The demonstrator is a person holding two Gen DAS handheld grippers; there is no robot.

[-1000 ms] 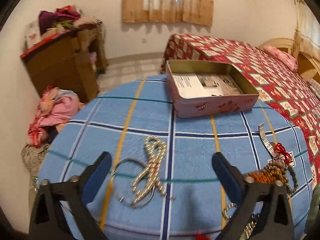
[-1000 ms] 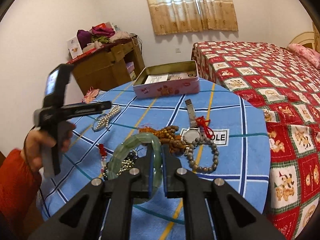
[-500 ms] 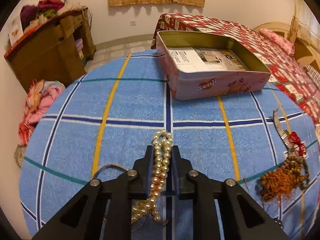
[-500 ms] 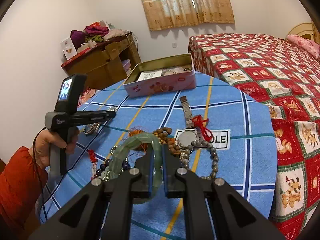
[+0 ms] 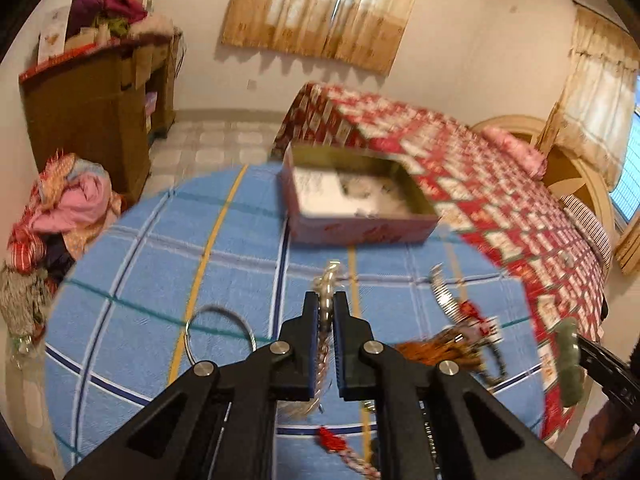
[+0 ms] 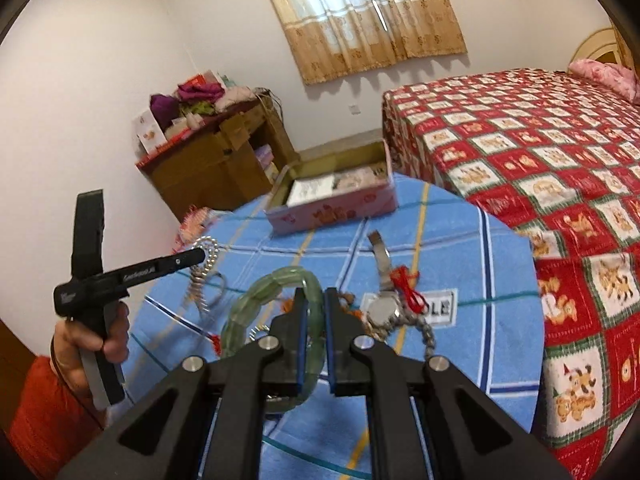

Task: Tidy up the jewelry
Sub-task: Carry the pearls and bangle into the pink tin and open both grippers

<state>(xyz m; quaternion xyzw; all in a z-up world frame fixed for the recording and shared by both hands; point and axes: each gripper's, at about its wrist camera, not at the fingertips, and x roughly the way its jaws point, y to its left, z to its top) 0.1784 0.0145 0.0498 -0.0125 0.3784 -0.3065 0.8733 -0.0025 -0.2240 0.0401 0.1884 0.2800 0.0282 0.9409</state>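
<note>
My left gripper is shut on a pearl necklace and holds it above the blue checked table; the strand hangs from its tip in the right wrist view. My right gripper is shut on a green jade bangle, held above the table; the bangle also shows in the left wrist view. An open pink tin box stands at the table's far edge, also in the right wrist view.
A thin silver bangle, a watch with red string, brown beads and a grey bead bracelet lie on the table. A bed is to the right, a brown cabinet and a clothes pile to the left.
My left gripper closed on the pearl necklace and lifted it off the table. My right gripper has risen with the jade bangle still in it.
</note>
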